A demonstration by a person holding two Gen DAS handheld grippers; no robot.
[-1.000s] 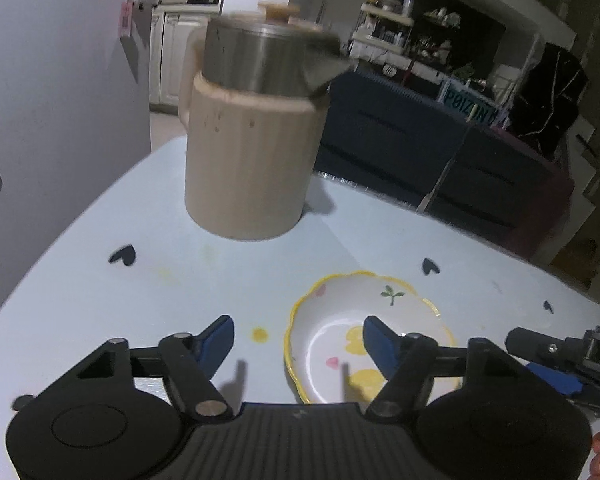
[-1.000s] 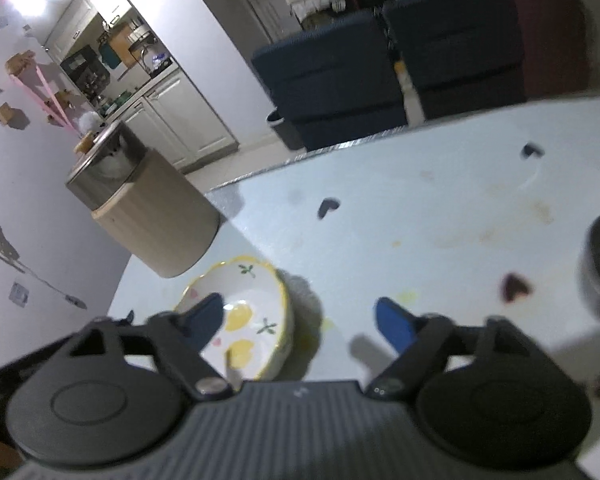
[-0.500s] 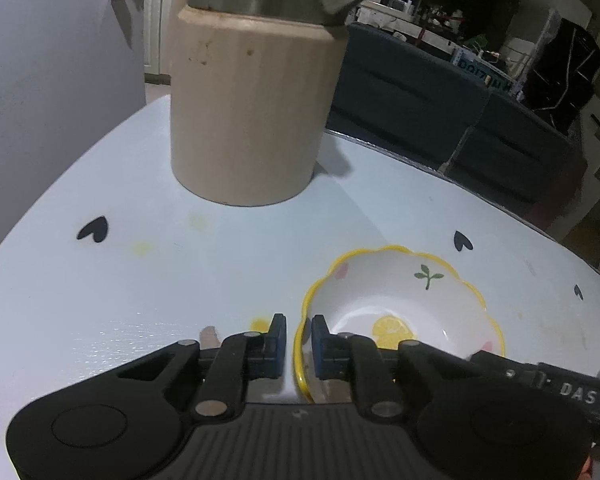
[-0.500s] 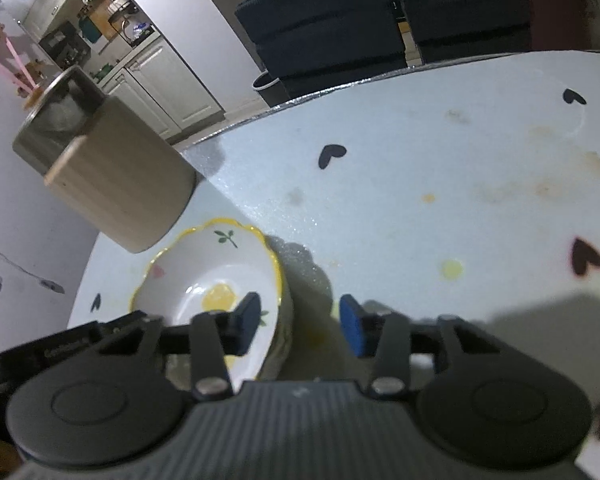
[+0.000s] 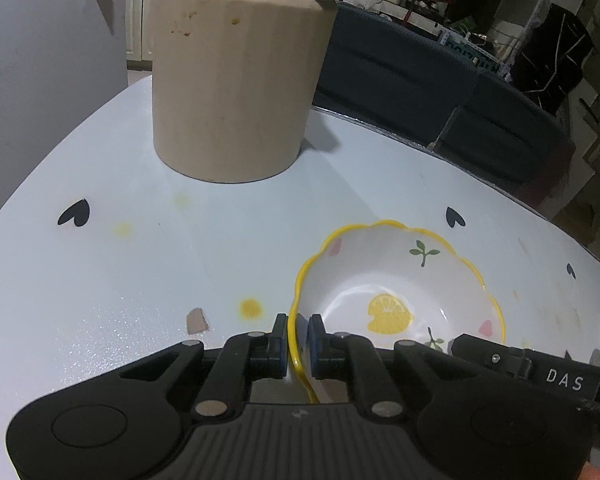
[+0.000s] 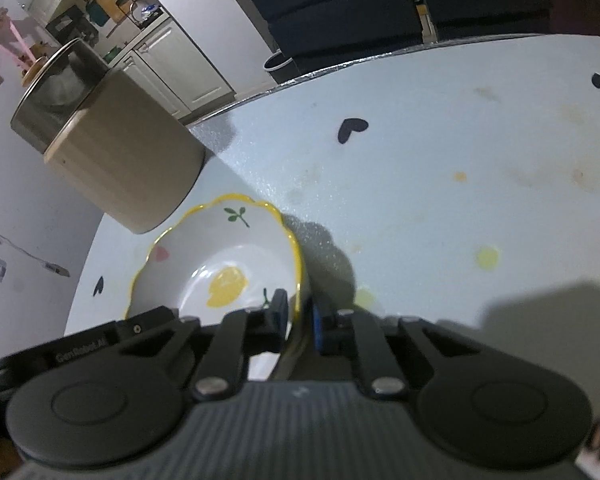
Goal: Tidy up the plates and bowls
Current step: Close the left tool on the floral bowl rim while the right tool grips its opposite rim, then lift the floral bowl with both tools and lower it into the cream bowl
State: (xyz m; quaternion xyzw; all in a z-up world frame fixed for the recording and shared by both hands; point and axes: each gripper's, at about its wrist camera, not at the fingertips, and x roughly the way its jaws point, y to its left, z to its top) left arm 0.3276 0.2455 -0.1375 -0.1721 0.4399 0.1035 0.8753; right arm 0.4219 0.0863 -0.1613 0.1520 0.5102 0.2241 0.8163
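A white scalloped bowl (image 5: 400,280) with a yellow rim and a lemon print sits on the pale blue table (image 5: 100,272). My left gripper (image 5: 298,328) is shut on the bowl's near-left rim, one pad inside and one outside. In the right wrist view the same bowl (image 6: 220,252) lies low and left. My right gripper (image 6: 298,314) straddles its right rim; its jaws are closing, with the pads against the rim. The part of the bowl nearest each camera is hidden behind the gripper bodies.
A tall beige canister (image 5: 236,80) with a steel vessel in its top stands just behind the bowl, also seen as the canister (image 6: 128,168). A dark sofa (image 5: 420,80) lies beyond the table's far edge. Black heart marks and stains dot the tabletop (image 6: 440,184).
Both grippers came down toward the bowl and went from wide open to closed over opposite sides of its rim. The bowl stays on the table.
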